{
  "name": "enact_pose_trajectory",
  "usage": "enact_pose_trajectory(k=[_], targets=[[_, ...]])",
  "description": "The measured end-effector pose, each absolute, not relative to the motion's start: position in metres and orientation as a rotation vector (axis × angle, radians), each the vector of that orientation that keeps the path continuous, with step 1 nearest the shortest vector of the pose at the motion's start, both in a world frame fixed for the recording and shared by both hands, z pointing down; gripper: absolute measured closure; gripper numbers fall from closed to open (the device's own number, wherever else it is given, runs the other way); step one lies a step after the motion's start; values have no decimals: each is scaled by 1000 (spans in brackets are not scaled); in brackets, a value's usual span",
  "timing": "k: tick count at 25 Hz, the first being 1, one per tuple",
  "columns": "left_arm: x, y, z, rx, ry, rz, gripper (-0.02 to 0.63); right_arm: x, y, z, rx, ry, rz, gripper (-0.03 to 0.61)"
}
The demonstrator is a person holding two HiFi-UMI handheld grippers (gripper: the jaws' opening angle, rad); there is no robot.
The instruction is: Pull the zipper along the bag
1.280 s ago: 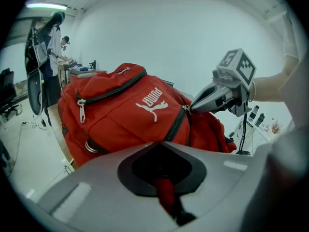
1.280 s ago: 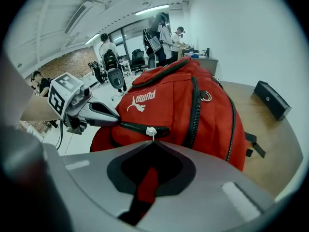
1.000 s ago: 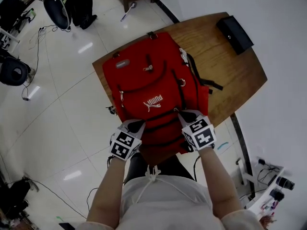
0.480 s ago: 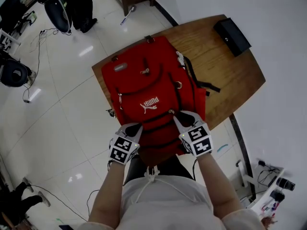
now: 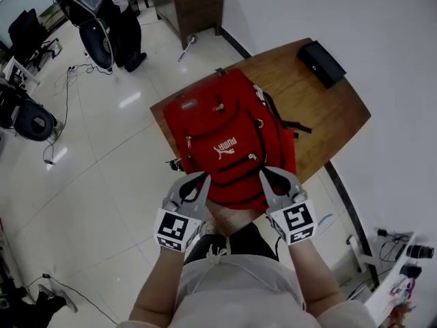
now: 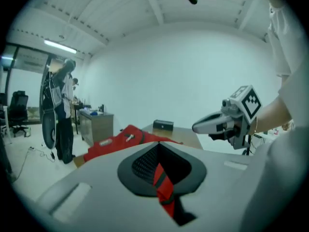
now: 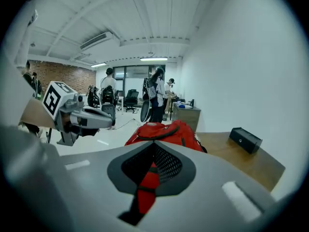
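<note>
At the bottom of the head view, a person in a pale top holds both tools low in front of their body. The left gripper [image 5: 202, 177] and right gripper [image 5: 263, 173] each have their jaws pressed together, pinching nothing. Only a sliver of red shows through each slit. Both tips hover at the near edge of the red backpack [image 5: 229, 139], which lies flat in the middle of the frame. Its front-pocket zipper pull [image 5: 252, 157] is just beyond the right gripper.

The likely risk is that neither claw pins the bag down. Its near end overhangs the wooden table [image 5: 334, 115], so a tug on the small pull could drag the bag off the edge or let the pull slip free.

There is bare tabletop to the right, and a black box [image 5: 321, 63] sits well apart at the upper right. Open tiled floor [image 5: 102, 176] lies to the left, with office chairs [image 5: 31, 118] far off.
</note>
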State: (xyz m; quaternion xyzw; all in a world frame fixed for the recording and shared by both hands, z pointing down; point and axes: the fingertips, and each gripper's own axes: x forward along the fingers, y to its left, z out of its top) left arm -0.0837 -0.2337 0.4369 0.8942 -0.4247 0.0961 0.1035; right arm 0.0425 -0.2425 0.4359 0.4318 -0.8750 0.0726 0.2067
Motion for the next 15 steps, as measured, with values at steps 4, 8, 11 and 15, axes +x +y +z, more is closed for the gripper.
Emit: enact_pose_trajectory(k=[4, 8, 11, 15], targets=[[-87, -188, 378, 2739, -1278, 48, 607, 33, -200, 409, 1239, -2477, 110, 572], [-87, -139, 357, 2748, -1277, -7, 607, 29, -156, 389, 1241, -2515, 53, 573], [-75, -106, 366, 2752, -1253, 39, 607, 34, -126, 385, 1233, -2539, 25, 573], [-52, -48, 371, 2759, -1290, 18, 607, 42, -73, 385, 1200, -2581, 70, 572]])
